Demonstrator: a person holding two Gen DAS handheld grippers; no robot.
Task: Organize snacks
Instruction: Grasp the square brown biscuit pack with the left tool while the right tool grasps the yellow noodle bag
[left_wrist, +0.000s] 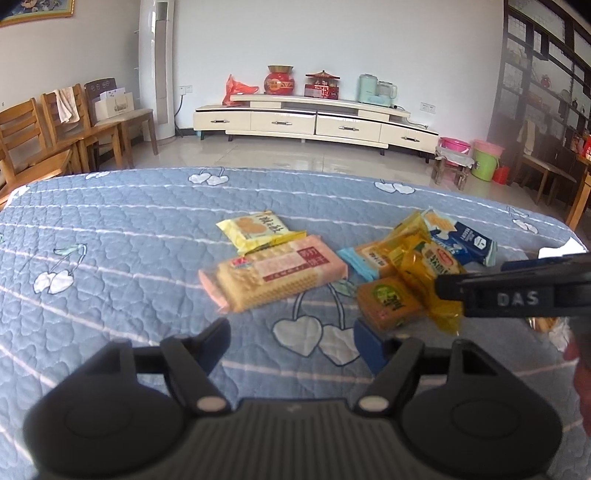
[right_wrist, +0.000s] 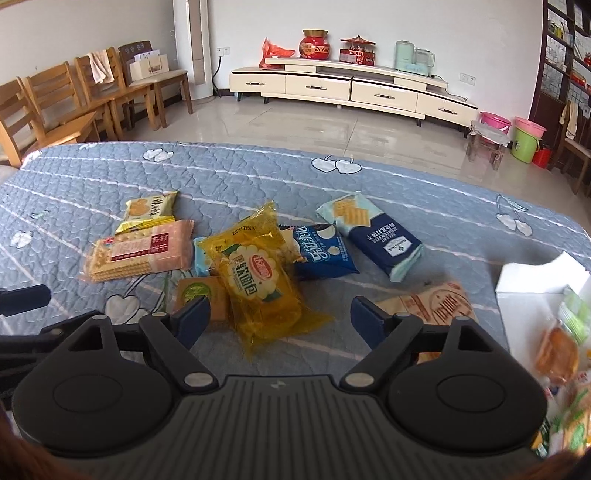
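Note:
Several snack packs lie on a blue quilted table. A yellow bread pack (right_wrist: 258, 280) lies between the fingers of my open right gripper (right_wrist: 279, 317), which hovers just over its near end. It also shows in the left wrist view (left_wrist: 428, 273). A pink cracker pack (left_wrist: 273, 275) (right_wrist: 142, 253), a small yellow cookie pack (left_wrist: 255, 229) (right_wrist: 149, 210), an orange-green pack (left_wrist: 388, 302) (right_wrist: 201, 295), a blue cookie pack (right_wrist: 321, 253) and a navy cracker pack (right_wrist: 373, 232) lie around. My left gripper (left_wrist: 291, 339) is open and empty, short of the pink pack.
A white box (right_wrist: 539, 295) holding several snacks stands at the table's right edge, with a brown flat pack (right_wrist: 432, 302) beside it. Wooden chairs (right_wrist: 55, 107) stand left, beyond the table's far edge. My right gripper's side (left_wrist: 517, 291) crosses the left wrist view.

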